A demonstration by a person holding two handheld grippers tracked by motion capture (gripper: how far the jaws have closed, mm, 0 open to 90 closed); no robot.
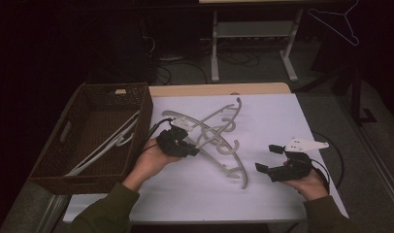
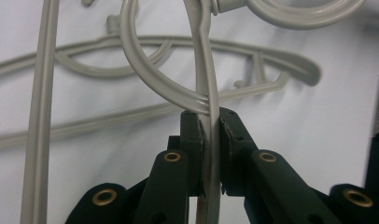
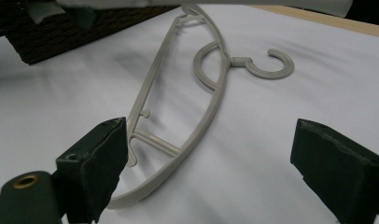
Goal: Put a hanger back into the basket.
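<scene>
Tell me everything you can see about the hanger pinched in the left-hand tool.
The held hanger is pale grey, plastic by its look, with a thin curved bar and a round hook at the top. The left gripper has its jaws shut on that thin bar. It crosses another grey hanger lying on the white table cover, and a hook loop of the pile rests against it right at the pads. A wicker basket stands beside.

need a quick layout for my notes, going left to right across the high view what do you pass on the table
wicker basket with pale hangers in it → left hand-held gripper, shut on a hanger → pile of grey hangers on the white sheet → right hand-held gripper, jaws open and empty
</scene>
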